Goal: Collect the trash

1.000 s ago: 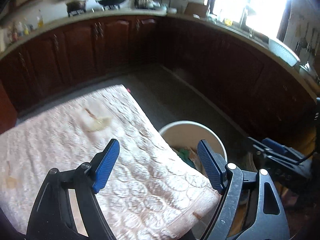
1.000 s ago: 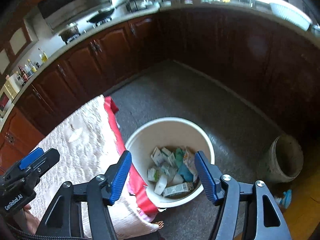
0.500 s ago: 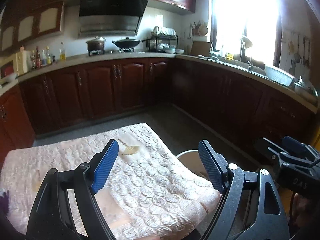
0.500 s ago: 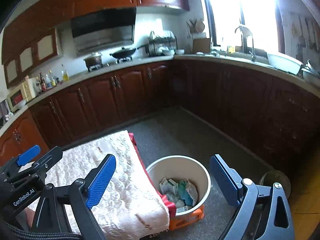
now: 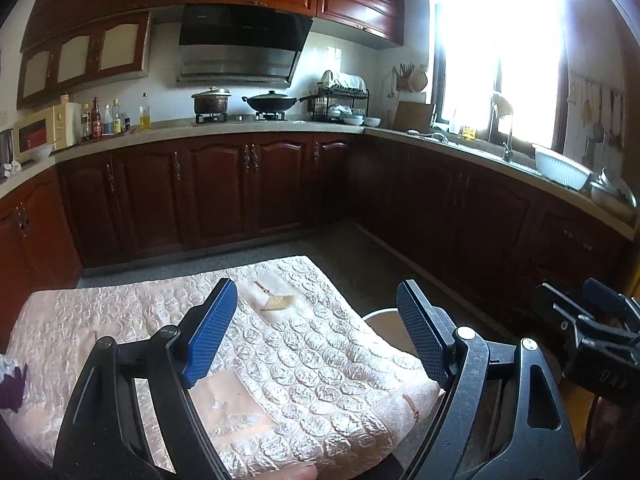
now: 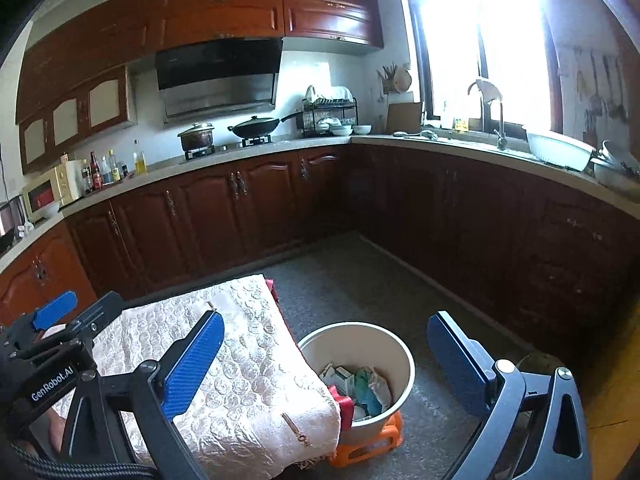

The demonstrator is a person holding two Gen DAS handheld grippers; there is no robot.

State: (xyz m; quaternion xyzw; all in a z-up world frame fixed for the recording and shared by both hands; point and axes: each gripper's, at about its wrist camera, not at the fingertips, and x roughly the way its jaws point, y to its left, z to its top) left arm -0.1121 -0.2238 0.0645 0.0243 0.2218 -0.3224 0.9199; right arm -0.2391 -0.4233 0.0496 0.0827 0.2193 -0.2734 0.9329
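A cream bucket (image 6: 394, 354) holding several pieces of trash stands on an orange stool (image 6: 372, 444) beside a table covered with a pink embossed cloth (image 6: 248, 384). In the left wrist view only the bucket's rim (image 5: 382, 318) shows past the cloth (image 5: 304, 364). A small tan fan-shaped scrap (image 5: 277, 301) lies on the cloth. My left gripper (image 5: 320, 332) is open and empty above the table. My right gripper (image 6: 326, 368) is wide open and empty above the bucket's near side.
Dark wood cabinets (image 6: 248, 208) and a counter (image 5: 224, 126) wrap the room, with a stove, pots and a sink under a bright window (image 6: 480, 48). A grey floor (image 6: 360, 276) lies between. A purple-and-white object (image 5: 10, 384) sits at the table's left edge.
Both grippers have tilted up from looking down at the bucket and table to looking across the kitchen. The right jaws have opened wider. Nothing was picked up.
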